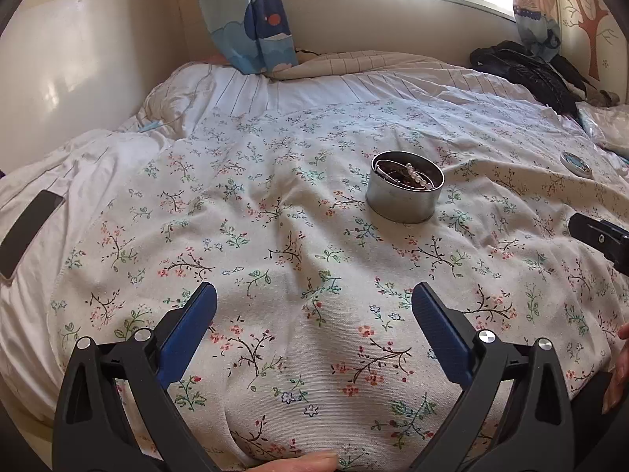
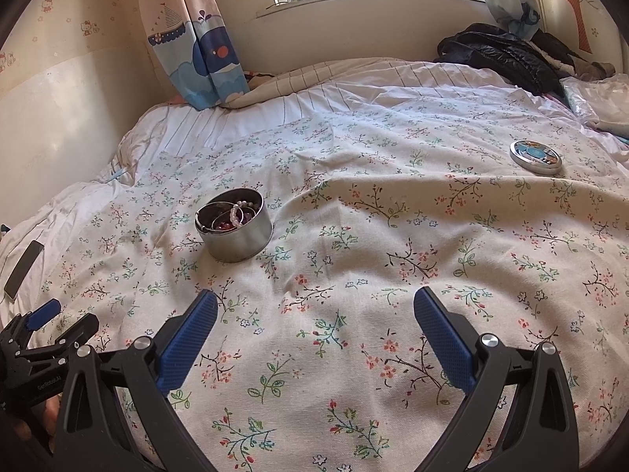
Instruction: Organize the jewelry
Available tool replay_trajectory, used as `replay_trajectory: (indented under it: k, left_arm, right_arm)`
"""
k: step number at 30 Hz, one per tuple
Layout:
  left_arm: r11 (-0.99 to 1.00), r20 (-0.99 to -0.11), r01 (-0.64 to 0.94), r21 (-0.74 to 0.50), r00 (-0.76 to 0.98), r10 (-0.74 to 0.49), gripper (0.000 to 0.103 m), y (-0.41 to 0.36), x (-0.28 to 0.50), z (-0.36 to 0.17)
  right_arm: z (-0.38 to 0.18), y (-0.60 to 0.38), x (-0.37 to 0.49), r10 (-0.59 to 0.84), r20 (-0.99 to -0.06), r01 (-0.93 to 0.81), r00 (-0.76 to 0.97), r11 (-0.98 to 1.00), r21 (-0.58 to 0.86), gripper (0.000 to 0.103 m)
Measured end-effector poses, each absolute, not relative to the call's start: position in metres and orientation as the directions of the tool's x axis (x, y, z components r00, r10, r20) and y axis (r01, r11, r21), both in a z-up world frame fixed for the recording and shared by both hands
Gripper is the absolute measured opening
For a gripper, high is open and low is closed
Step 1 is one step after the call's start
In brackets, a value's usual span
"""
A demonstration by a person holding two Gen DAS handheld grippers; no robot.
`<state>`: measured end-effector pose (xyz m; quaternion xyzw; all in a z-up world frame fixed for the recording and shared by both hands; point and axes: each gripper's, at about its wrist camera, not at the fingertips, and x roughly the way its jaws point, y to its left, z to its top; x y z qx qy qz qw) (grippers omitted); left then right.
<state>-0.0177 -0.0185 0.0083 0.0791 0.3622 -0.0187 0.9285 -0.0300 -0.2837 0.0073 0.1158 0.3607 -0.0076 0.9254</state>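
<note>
Both the left gripper point(image 1: 314, 295) and the right gripper point(image 2: 315, 301) hover over the floral bedspread point(image 2: 354, 236) with blue-padded fingers spread wide, holding nothing. The round silver metal tin point(image 2: 234, 230) already contains a pearl bracelet point(image 2: 240, 212) and other pieces; its decorated round lid point(image 2: 536, 157) lies well apart, far right. Judged stage: closing; next, the right gripper must reach the lid's thin rim.

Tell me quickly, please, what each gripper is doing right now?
Left gripper: open, holding nothing, above the bedspread.
Right gripper: open, holding nothing.
</note>
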Motion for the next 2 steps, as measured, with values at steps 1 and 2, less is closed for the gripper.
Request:
replay_trajectory:
  k: [1,2]
  left_arm:
    - [0.985,-0.674,0.1,0.142,0.738,0.023,0.095,-0.0208,-0.0186,0.008]
    - [0.983,-0.674,0.107,0.148,0.738,0.021,0.095,-0.0224,-0.019,0.0077]
  right_arm:
    - [0.007,-0.2836,-0.0301,0.069,-0.67,0.098,0.739,0.973,0.208,0.096]
    - [0.007,-0.2832,-0.0301,0.068,-0.67,0.099,0.739,0.973,0.208,0.096]
